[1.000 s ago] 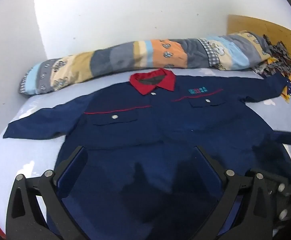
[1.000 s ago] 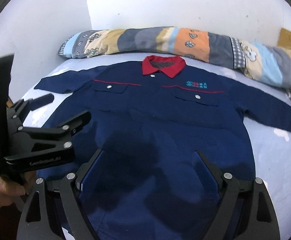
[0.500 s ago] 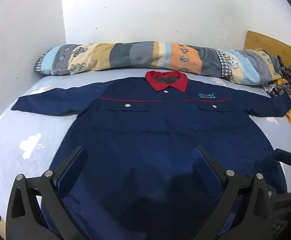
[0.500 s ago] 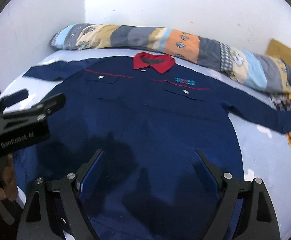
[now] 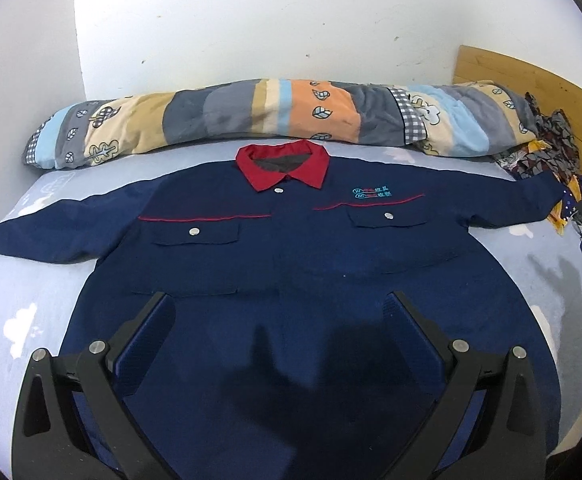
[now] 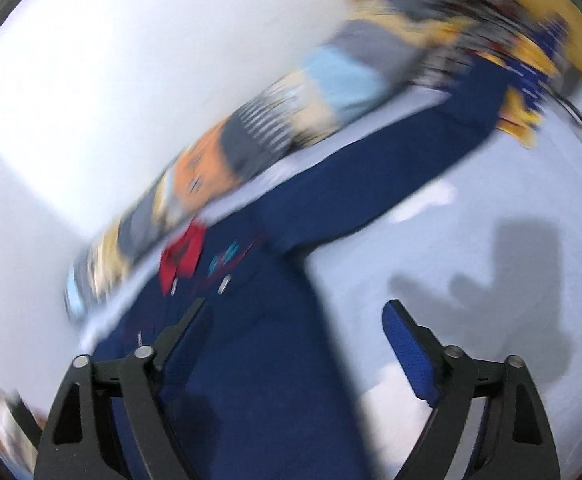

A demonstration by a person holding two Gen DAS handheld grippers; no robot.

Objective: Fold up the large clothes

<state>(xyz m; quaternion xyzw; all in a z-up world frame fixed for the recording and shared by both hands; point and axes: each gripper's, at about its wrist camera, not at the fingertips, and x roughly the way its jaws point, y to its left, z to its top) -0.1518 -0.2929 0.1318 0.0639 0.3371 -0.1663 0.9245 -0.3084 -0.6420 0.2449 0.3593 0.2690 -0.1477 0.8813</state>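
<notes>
1. The left tongs (image 5: 278, 300) stand wide apart and grip nothing, hovering over the lower front of the navy jacket (image 5: 291, 264).
2. The right tongs (image 6: 295, 308) are likewise spread and empty; one finger lies over the jacket's (image 6: 251, 360) body, the other over bare bed sheet (image 6: 491, 220).
3. The left view is sharp and shows the whole jacket lying flat, front up, on the pale blue bed sheet (image 5: 23, 292), both sleeves stretched outward and the red collar (image 5: 283, 164) toward the wall.
4. The right view is tilted and motion-blurred, showing mainly one sleeve (image 6: 391, 168) running toward a pile of patterned cloth (image 6: 527, 64).
5. A rolled patchwork quilt (image 5: 271, 114) lies along the wall just beyond the collar; a wooden headboard (image 5: 531, 80) stands at the right.
6. Teal chest embroidery (image 5: 371, 193) is too small to read.
</notes>
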